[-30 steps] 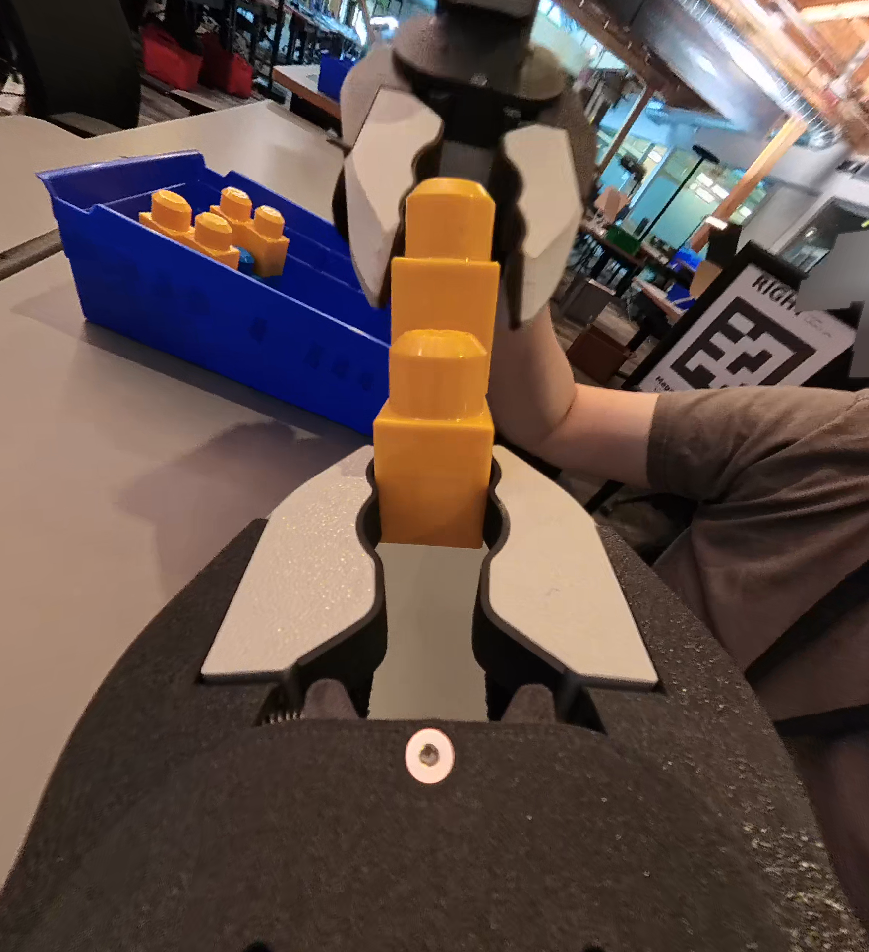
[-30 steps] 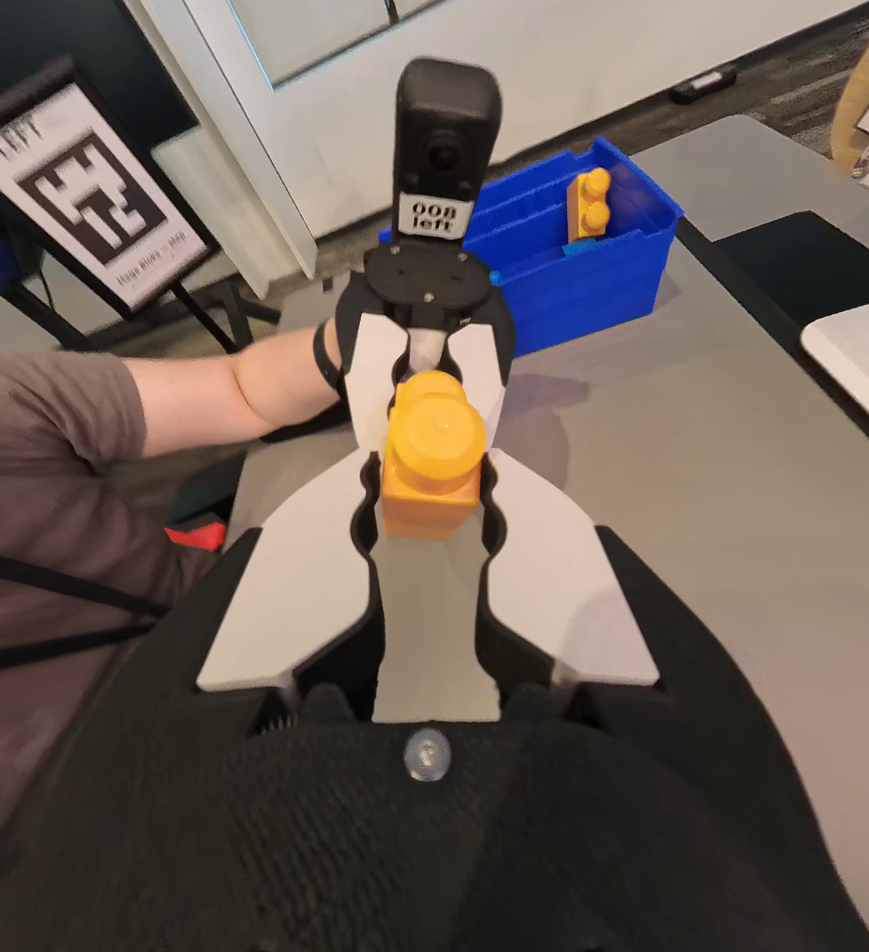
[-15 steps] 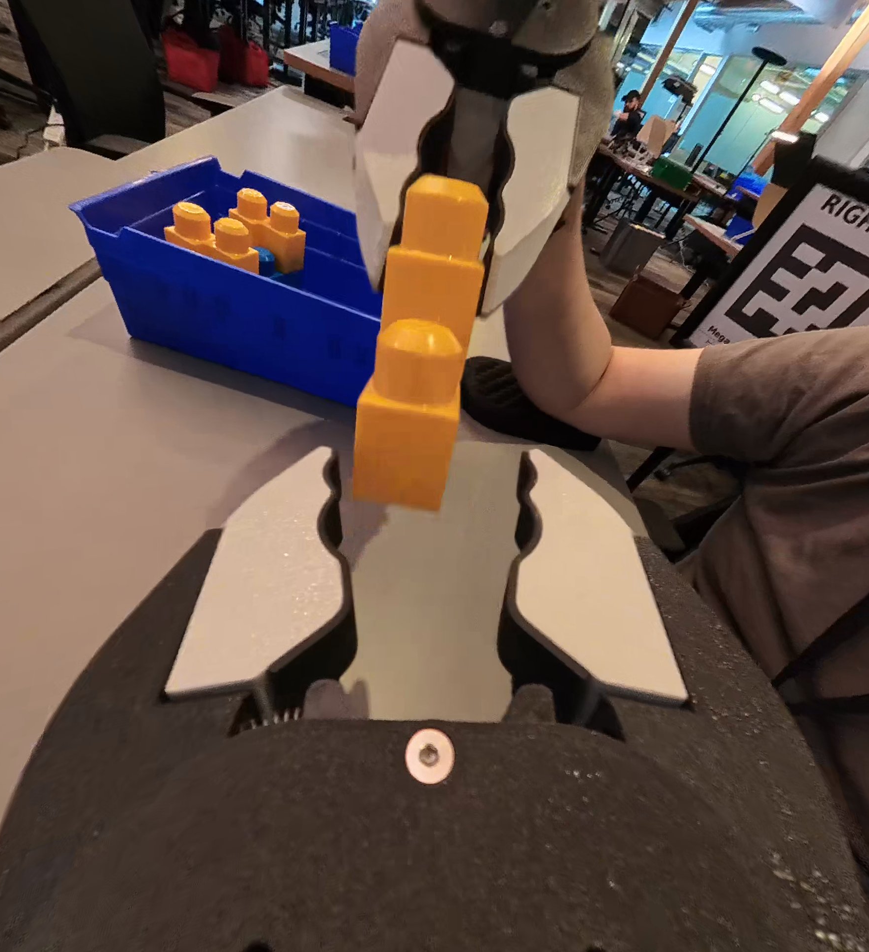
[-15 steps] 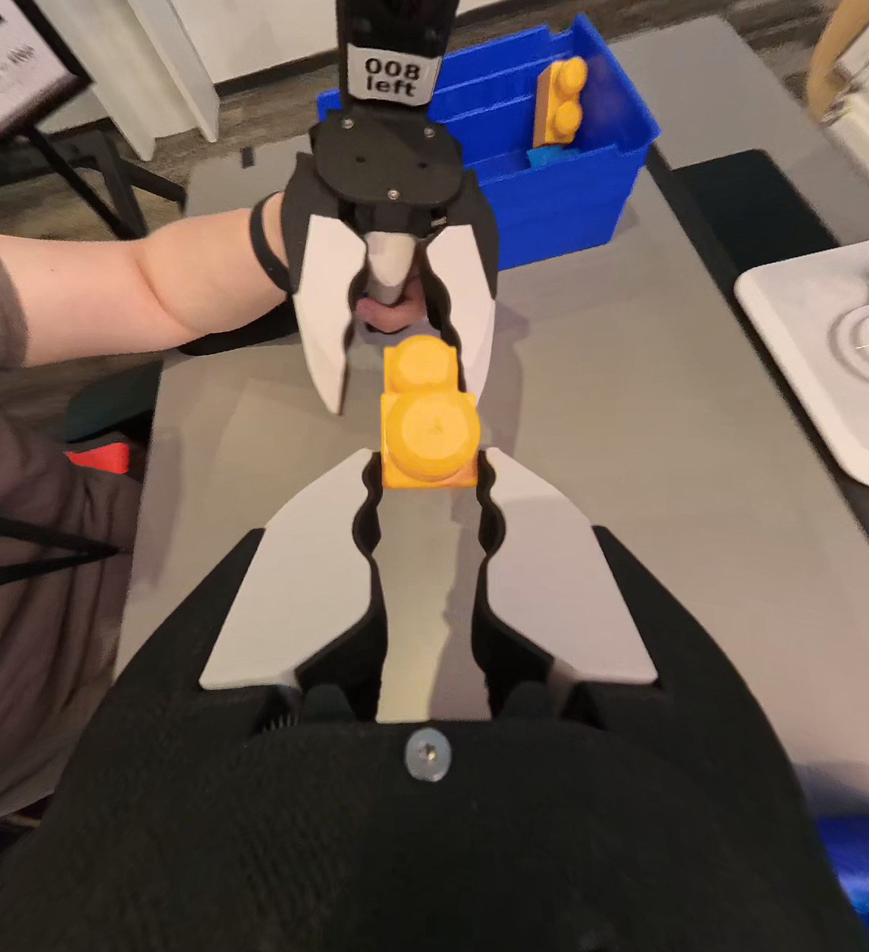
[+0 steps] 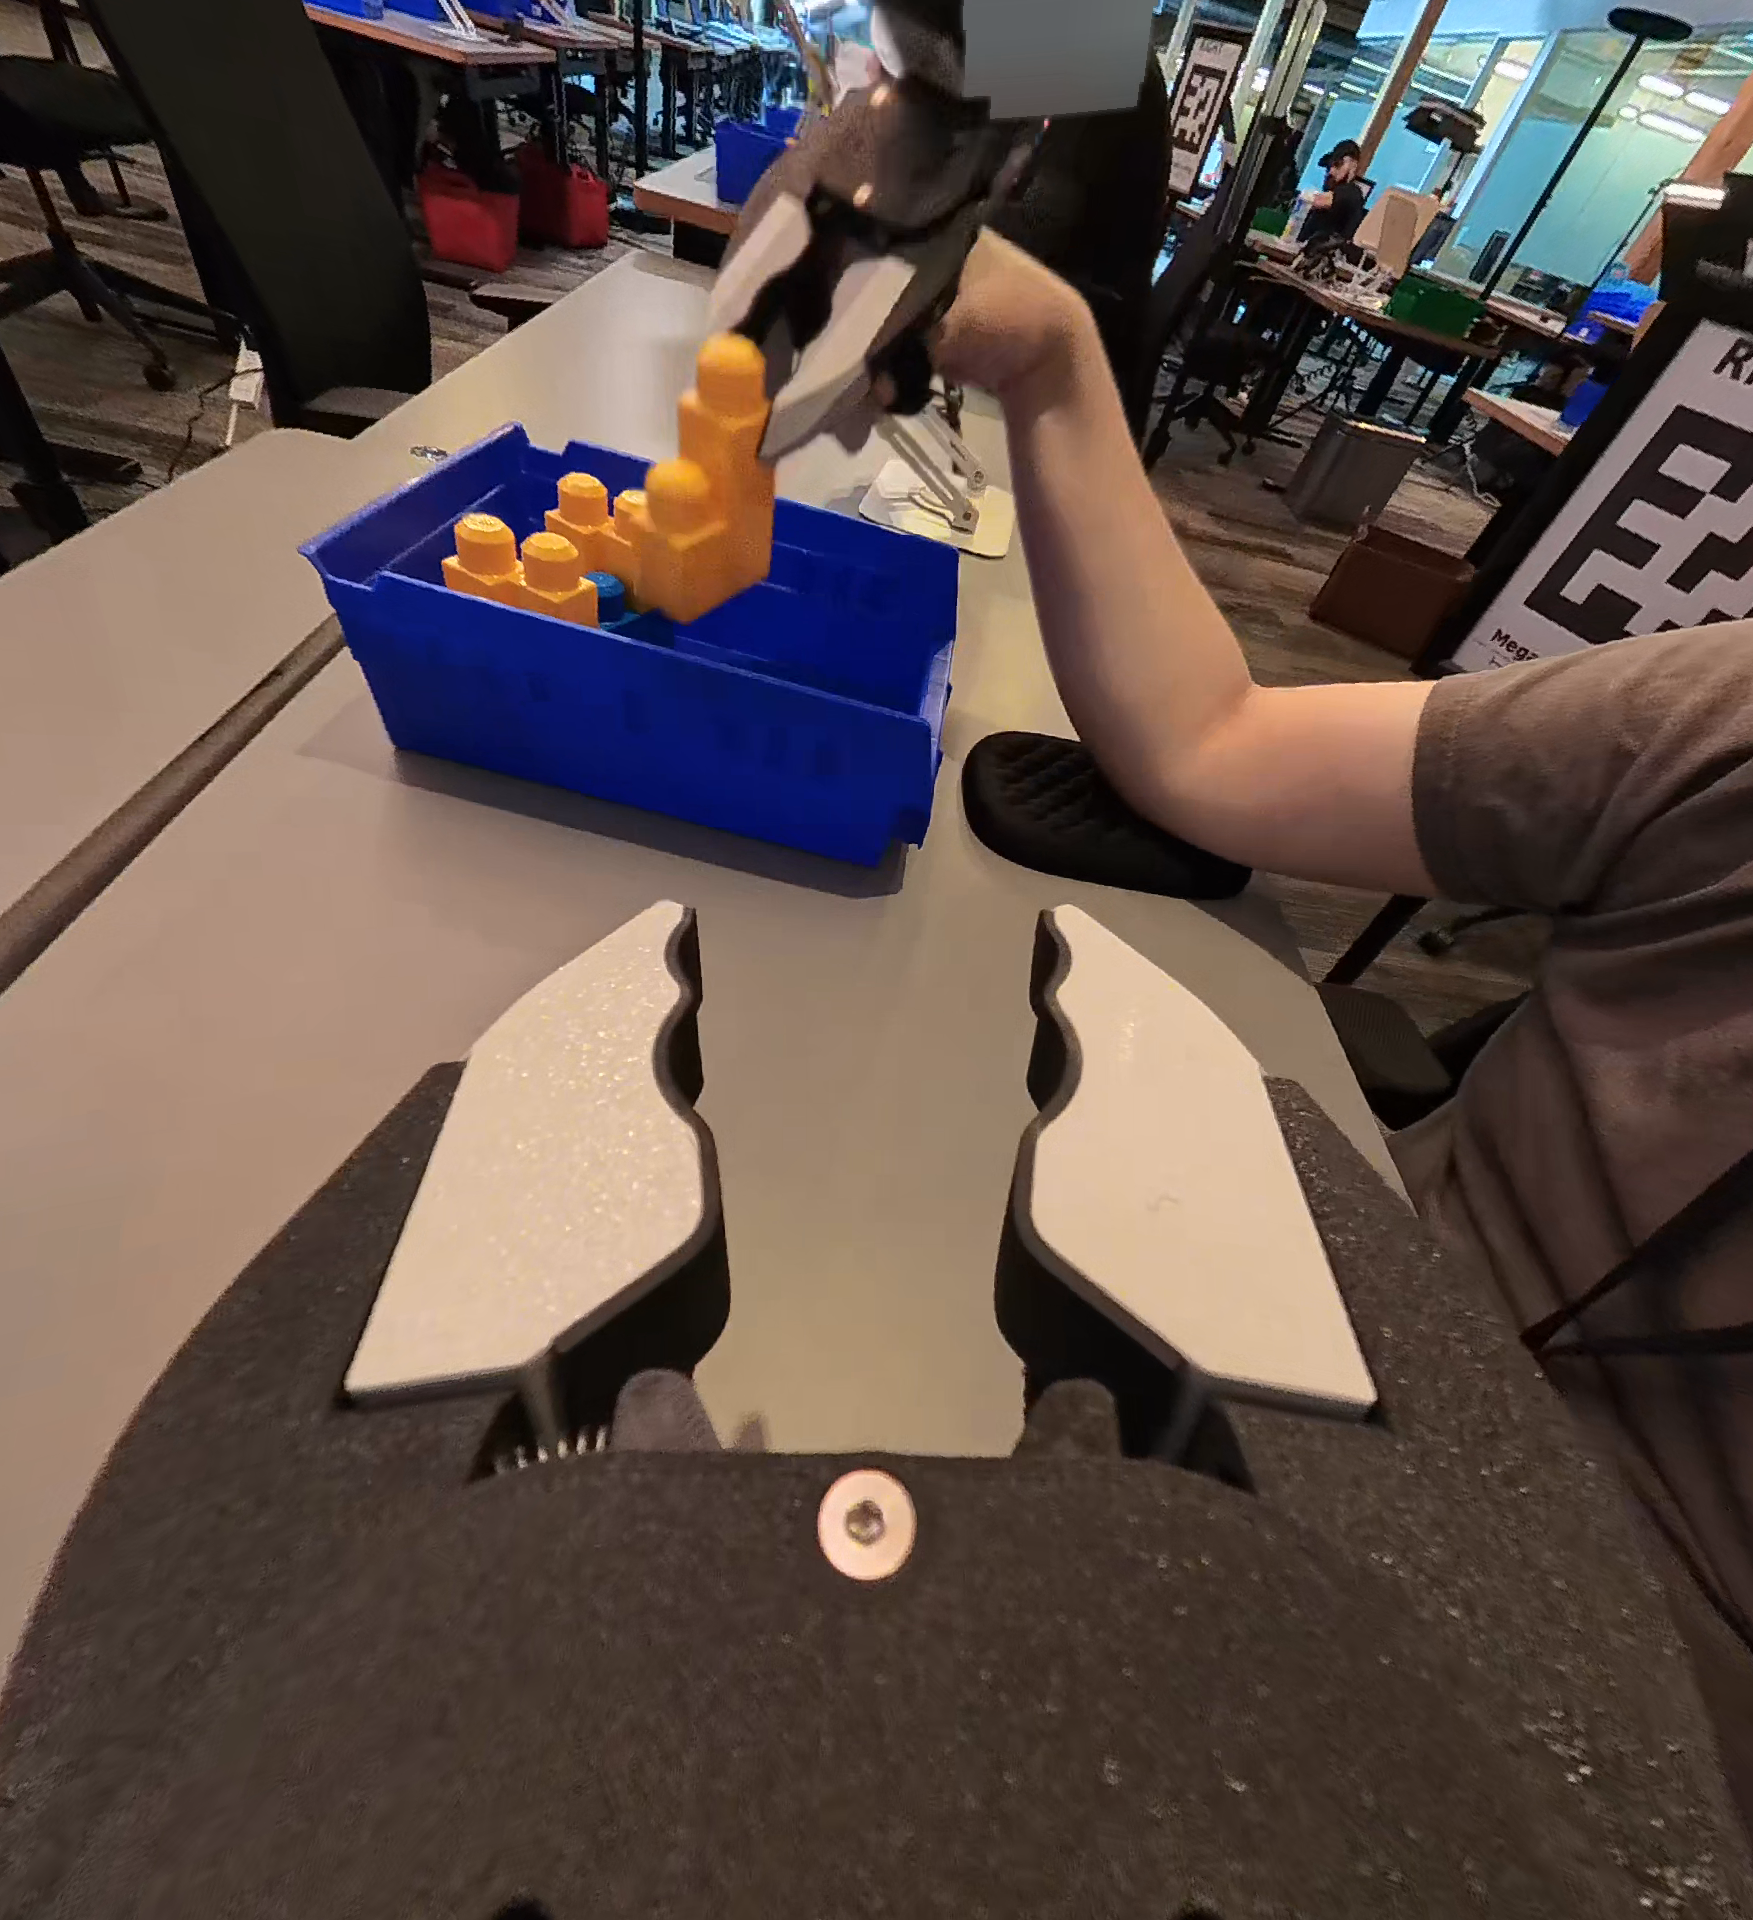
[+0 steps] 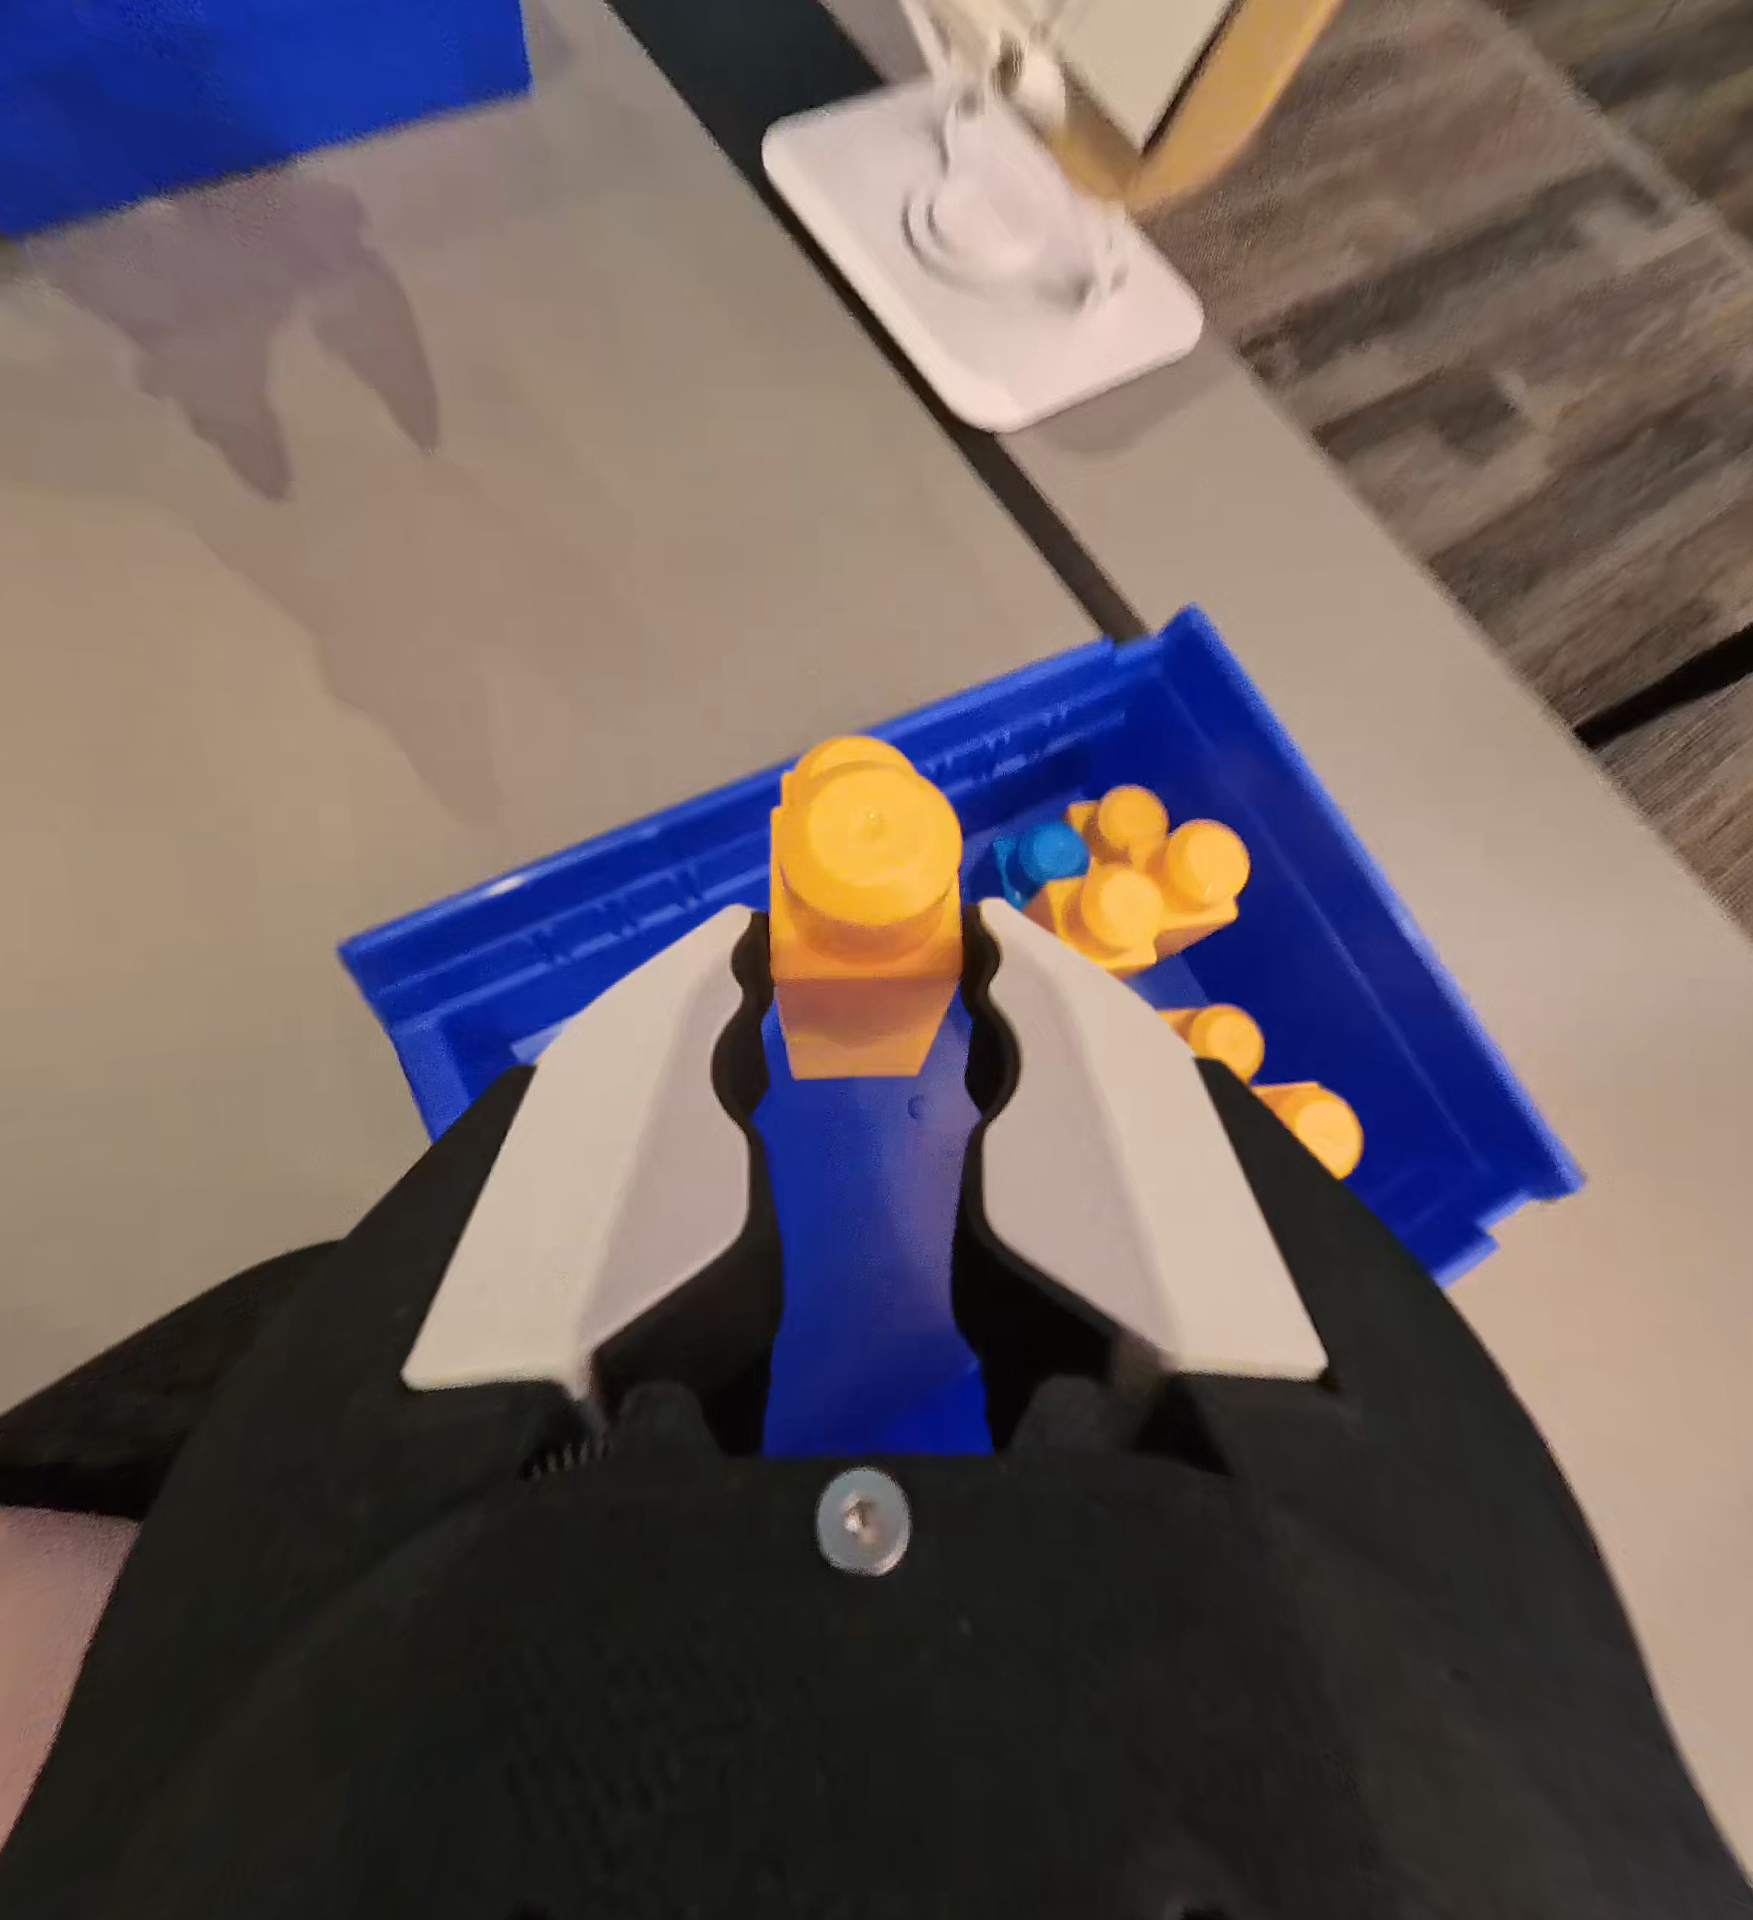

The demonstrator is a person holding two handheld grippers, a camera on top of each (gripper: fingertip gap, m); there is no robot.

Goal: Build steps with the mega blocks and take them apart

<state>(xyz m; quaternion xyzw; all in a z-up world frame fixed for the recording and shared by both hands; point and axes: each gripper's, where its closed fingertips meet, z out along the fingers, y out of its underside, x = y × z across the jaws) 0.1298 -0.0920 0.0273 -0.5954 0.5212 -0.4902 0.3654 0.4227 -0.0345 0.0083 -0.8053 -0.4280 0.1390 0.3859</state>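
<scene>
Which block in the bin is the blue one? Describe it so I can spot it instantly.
Find the blue bin on the grey table. Inside, orange blocks cluster at one end. The blue block is wedged against them, the only non-orange piece there.

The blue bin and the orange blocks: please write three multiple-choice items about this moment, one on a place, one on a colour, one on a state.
1. Where is the stepped orange piece?
A. lying on the table
B. held above the blue bin
C. on the white stand base

2. What colour is the single small block beside the loose orange blocks in the bin?
A. blue
B. red
C. green

3. How is the left gripper?
A. shut on a block
B. open and empty
C. inside the bin

Key: 1 B, the right gripper holds it over the bin's floor; 2 A, a blue stud shows beside the orange ones; 3 B, its fingers stand apart over bare table.
</scene>
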